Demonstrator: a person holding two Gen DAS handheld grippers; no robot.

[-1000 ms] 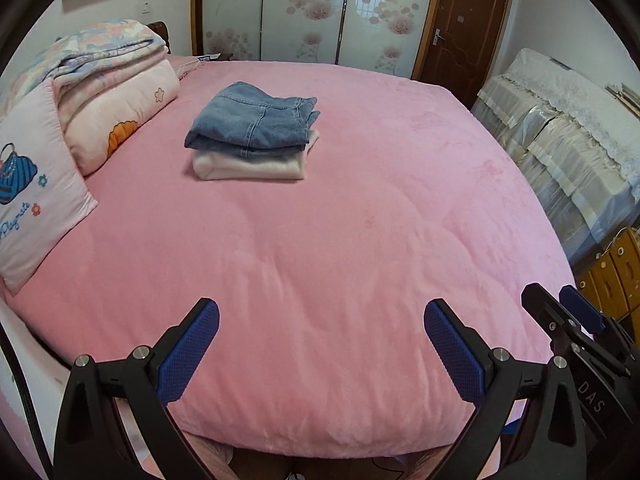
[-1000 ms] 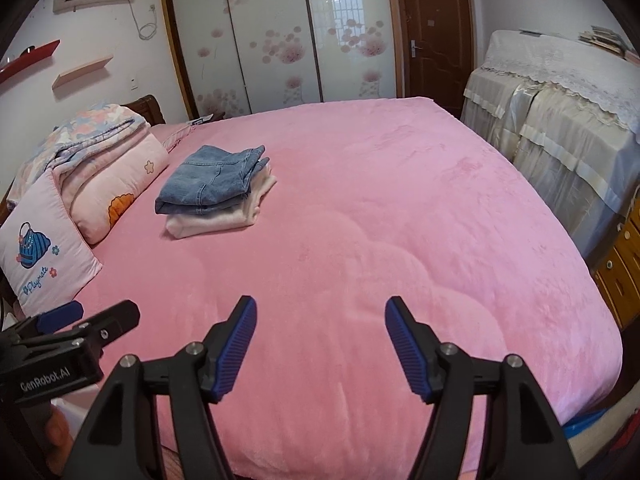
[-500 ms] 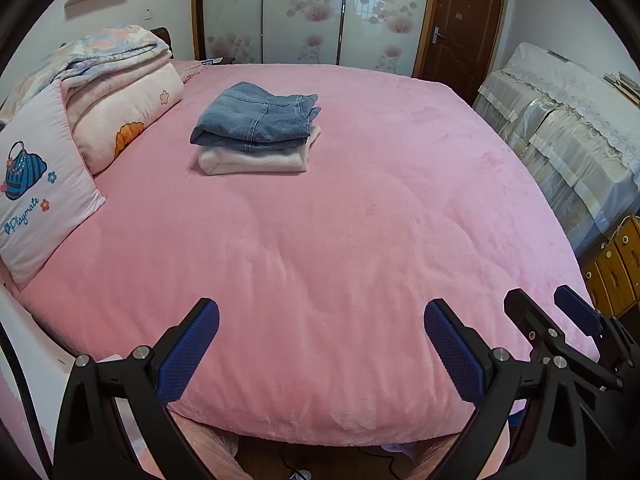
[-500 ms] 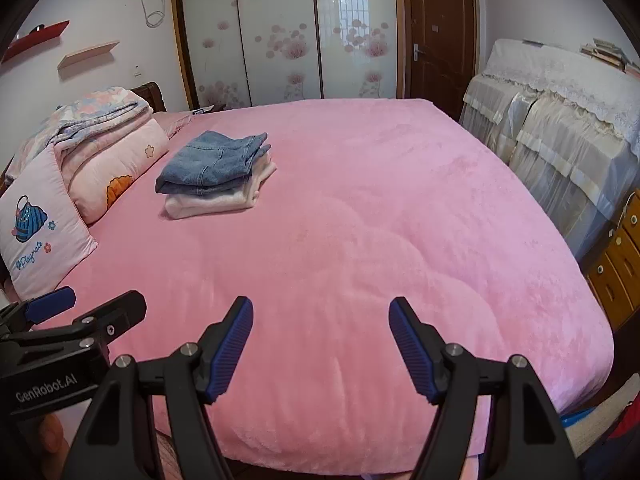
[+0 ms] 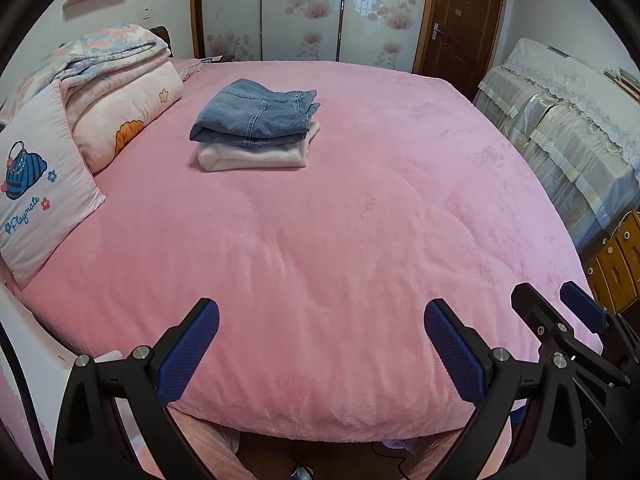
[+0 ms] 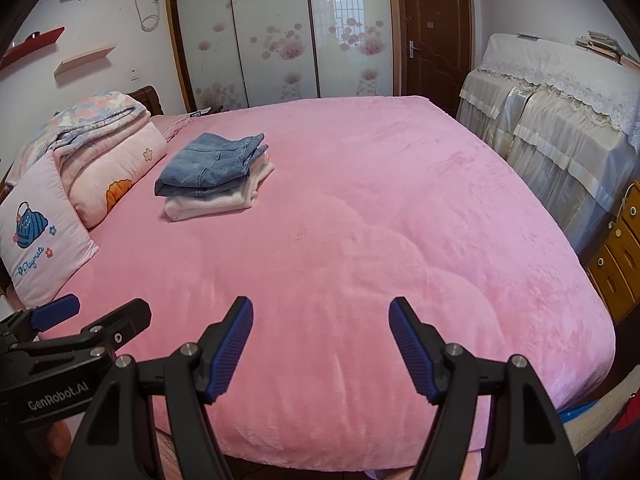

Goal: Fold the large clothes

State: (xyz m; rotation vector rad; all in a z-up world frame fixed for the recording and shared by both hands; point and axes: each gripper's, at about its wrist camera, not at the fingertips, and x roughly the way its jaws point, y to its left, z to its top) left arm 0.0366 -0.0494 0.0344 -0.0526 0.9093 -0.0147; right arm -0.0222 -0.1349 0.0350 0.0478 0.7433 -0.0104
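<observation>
Folded blue jeans (image 5: 256, 118) lie on top of a folded cream garment (image 5: 256, 156) on the pink bed (image 5: 340, 240), toward its far left. The same stack shows in the right wrist view, jeans (image 6: 210, 164) over cream garment (image 6: 218, 200). My left gripper (image 5: 322, 340) is open and empty over the bed's near edge. My right gripper (image 6: 320, 340) is open and empty beside it, also over the near edge. Both are far from the stack.
Pillows and folded quilts (image 5: 116, 92) lie along the bed's left side, with a "Playmate" pillow (image 5: 36, 200) nearest. Cloth-covered furniture (image 6: 560, 128) and wooden drawers (image 6: 618, 256) stand to the right. A wardrobe (image 6: 276, 32) and door (image 6: 436, 28) are behind.
Both grippers have pulled back and up from the bed, so more of its near edge shows. Both stay open; the stack has not moved.
</observation>
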